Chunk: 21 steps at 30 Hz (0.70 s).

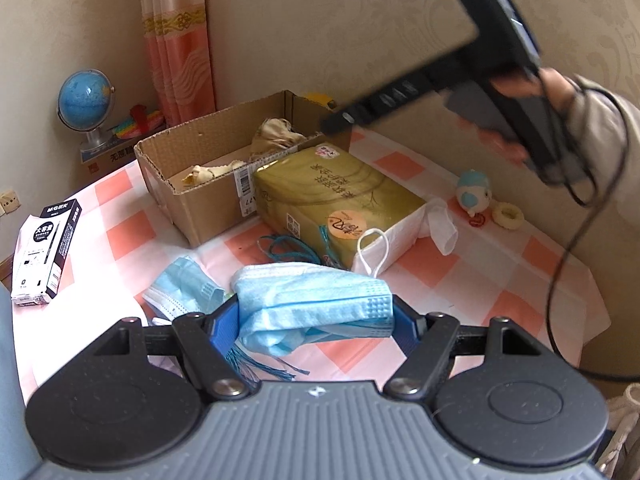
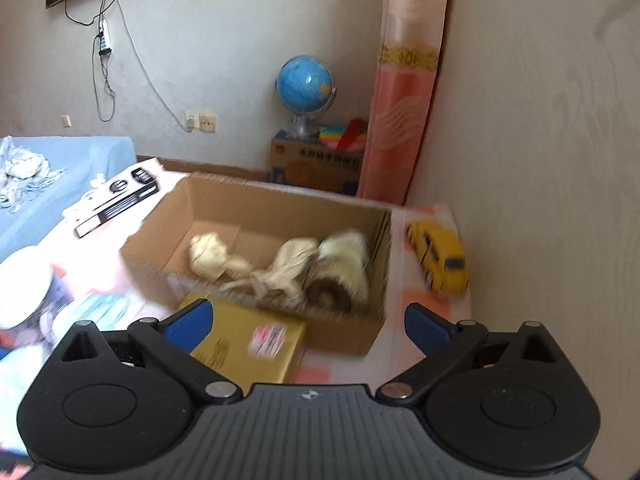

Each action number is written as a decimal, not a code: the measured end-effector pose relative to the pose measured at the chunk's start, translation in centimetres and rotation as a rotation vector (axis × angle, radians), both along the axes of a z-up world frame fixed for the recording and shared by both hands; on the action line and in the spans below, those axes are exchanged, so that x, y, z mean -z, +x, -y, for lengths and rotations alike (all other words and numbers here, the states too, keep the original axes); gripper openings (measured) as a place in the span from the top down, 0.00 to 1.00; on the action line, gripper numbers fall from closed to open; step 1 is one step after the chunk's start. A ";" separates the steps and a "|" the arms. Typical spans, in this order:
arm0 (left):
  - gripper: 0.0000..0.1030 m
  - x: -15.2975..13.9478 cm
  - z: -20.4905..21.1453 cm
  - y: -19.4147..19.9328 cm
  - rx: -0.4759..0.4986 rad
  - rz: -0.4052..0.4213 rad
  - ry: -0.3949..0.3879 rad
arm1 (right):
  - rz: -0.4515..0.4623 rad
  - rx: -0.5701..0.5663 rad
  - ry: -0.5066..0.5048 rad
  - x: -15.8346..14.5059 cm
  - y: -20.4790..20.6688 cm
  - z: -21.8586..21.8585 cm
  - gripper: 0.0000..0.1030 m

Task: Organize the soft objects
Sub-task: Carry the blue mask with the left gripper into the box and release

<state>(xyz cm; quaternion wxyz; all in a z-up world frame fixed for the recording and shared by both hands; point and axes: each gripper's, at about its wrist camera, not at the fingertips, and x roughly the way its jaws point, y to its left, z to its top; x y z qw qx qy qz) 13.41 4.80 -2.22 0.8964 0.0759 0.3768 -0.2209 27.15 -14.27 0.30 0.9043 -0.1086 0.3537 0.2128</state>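
The left gripper [image 1: 316, 320] clamps a pale-blue pleated face mask [image 1: 316, 300], bound for the open cardboard box [image 1: 208, 204] beyond, while the right gripper [image 2: 306, 320] gapes empty above that box.

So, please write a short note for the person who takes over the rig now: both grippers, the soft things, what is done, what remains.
Left gripper: fingers shut on a blue face mask, above the table.
Right gripper: open, holding nothing, above the cardboard box.
Done: cream cloth pieces lie in the box.
Left: put in the held mask, the second mask, the white mask at the tissue pack, maybe the plush toy.
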 end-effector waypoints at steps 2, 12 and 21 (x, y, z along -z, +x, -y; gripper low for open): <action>0.28 -0.2 0.0 0.2 -0.007 0.000 0.000 | -0.018 0.021 -0.002 0.3 -1.5 0.4 0.00; 0.28 -2.7 0.1 2.6 -0.058 0.047 0.014 | -0.021 0.058 -0.011 0.9 -9.1 1.8 0.00; 0.28 -5.0 0.8 10.4 -0.137 0.101 0.041 | -0.009 0.073 -0.008 1.7 -13.1 2.2 0.00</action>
